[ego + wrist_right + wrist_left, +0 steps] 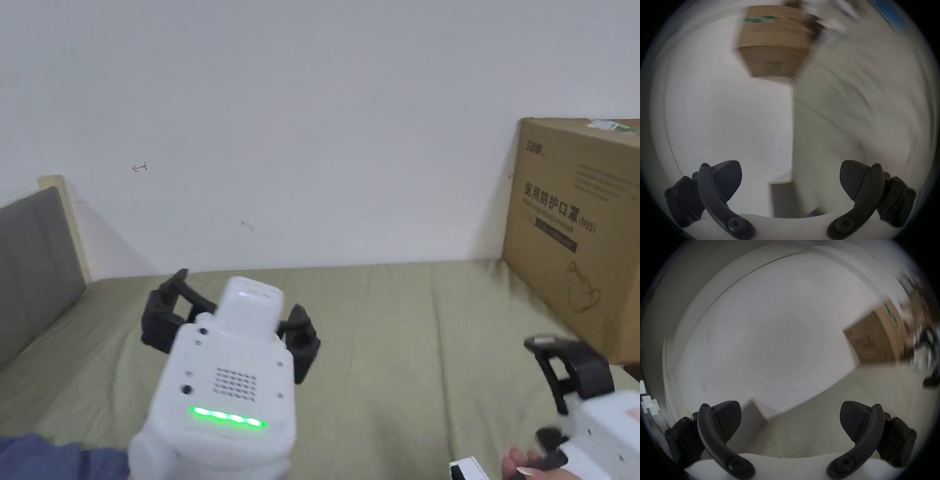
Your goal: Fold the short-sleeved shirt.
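1. The left claw (228, 319) is hovering over the bed (400, 350), jaws apart and holding nothing.
2. The right claw (790, 178), at 4 o'clock, is gaping too.
3. The shirt's place cannot be told; the person is probably best locating it before reaching.

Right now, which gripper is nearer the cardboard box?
Right. The right gripper sits just below and in front of the cardboard box, jaws open; the left gripper is well off to the box's left, over the bed.
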A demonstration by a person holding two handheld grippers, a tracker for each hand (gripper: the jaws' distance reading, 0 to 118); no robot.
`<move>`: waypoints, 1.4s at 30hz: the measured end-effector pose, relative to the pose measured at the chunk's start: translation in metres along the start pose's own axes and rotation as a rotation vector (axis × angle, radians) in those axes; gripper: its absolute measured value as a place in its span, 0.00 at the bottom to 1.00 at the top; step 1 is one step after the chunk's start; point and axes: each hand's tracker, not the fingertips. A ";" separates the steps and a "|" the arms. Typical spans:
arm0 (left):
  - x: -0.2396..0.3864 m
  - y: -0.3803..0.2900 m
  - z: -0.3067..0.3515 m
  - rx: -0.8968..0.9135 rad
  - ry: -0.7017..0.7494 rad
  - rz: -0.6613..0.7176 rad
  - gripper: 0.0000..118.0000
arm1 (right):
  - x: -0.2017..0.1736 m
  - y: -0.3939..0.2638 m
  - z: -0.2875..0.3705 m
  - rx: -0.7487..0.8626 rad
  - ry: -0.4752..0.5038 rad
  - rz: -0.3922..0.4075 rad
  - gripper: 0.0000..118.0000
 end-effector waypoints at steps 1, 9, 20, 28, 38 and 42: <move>-0.007 0.003 0.001 -0.015 -0.011 0.091 1.00 | -0.023 0.002 0.003 0.054 0.011 0.232 1.00; -0.035 -0.053 -0.019 0.031 0.063 0.333 1.00 | -0.098 -0.056 0.022 0.315 0.031 1.273 1.00; -0.039 -0.053 -0.008 0.024 0.065 0.301 1.00 | -0.084 -0.050 0.021 0.263 0.021 1.177 1.00; -0.031 -0.055 -0.005 0.043 0.030 0.231 1.00 | -0.084 -0.054 0.024 0.279 0.027 1.180 1.00; -0.029 -0.050 -0.011 0.008 0.003 0.232 1.00 | -0.081 -0.064 0.026 0.262 0.033 1.217 1.00; -0.029 -0.051 -0.012 0.001 -0.007 0.245 1.00 | -0.081 -0.067 0.026 0.259 0.018 1.213 1.00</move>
